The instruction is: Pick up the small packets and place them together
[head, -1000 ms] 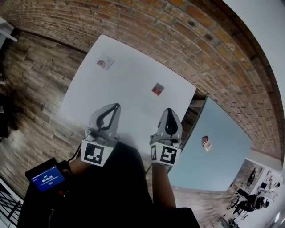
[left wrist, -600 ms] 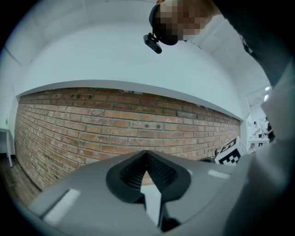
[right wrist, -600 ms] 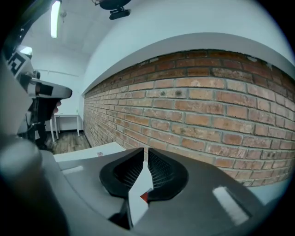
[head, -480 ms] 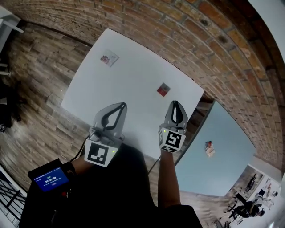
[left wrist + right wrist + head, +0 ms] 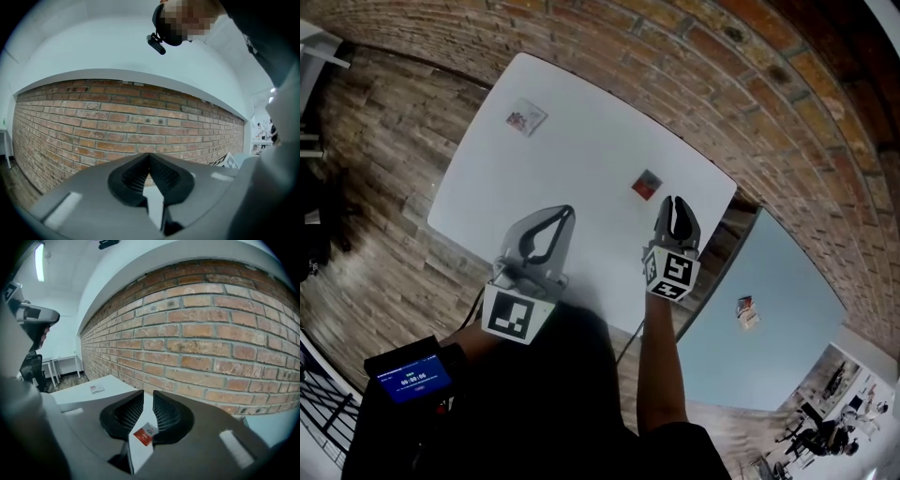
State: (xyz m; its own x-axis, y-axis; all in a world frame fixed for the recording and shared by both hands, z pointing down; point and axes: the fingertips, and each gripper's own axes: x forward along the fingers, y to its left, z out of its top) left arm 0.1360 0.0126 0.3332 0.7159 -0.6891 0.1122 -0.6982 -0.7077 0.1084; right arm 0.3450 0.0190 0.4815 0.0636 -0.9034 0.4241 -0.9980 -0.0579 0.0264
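A red small packet (image 5: 646, 185) lies on the white table (image 5: 581, 150) towards its right side. A paler packet (image 5: 526, 119) lies at the table's far left. My right gripper (image 5: 674, 204) hovers just right of the red packet, apart from it. Its jaws are opening with a narrow gap and nothing between them. In the right gripper view the red packet (image 5: 145, 433) shows through the gap of the right gripper (image 5: 148, 393), and the pale packet (image 5: 97, 388) lies further left. My left gripper (image 5: 565, 214) hangs over the table's near edge. The left gripper (image 5: 150, 157) is shut and empty.
A brick wall (image 5: 694, 84) runs behind the table. A second, light blue table (image 5: 769, 356) stands to the right with another small packet (image 5: 746, 309) on it. Wooden floor (image 5: 375, 187) lies to the left. A device with a blue screen (image 5: 411, 380) sits at the person's left wrist.
My right gripper has moved forward and up towards the red packet, and its jaws have parted slightly. The left gripper has shifted a little forward and stays shut.
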